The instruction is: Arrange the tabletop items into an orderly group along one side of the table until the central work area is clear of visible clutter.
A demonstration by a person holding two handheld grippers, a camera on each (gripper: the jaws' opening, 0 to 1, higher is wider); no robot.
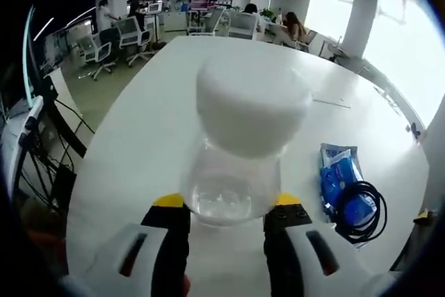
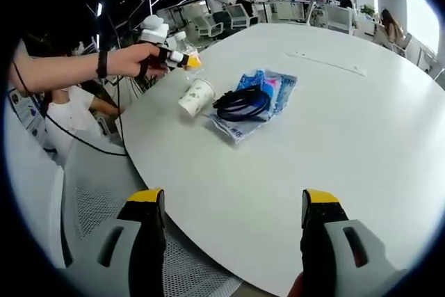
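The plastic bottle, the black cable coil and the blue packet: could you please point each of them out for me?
Plastic bottle (image 1: 252, 106): left gripper view, on its white cap.
Black cable coil (image 2: 242, 102): right gripper view, on the looped strands.
Blue packet (image 1: 334, 160): left gripper view, on its uncovered upper part.

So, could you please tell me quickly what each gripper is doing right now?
Left gripper: shut on the clear plastic bottle with a white cap, held above the table.
Right gripper: open, holding nothing.

office chairs (image 1: 104, 50) and desks beyond the table, seated people (image 1: 295, 27)
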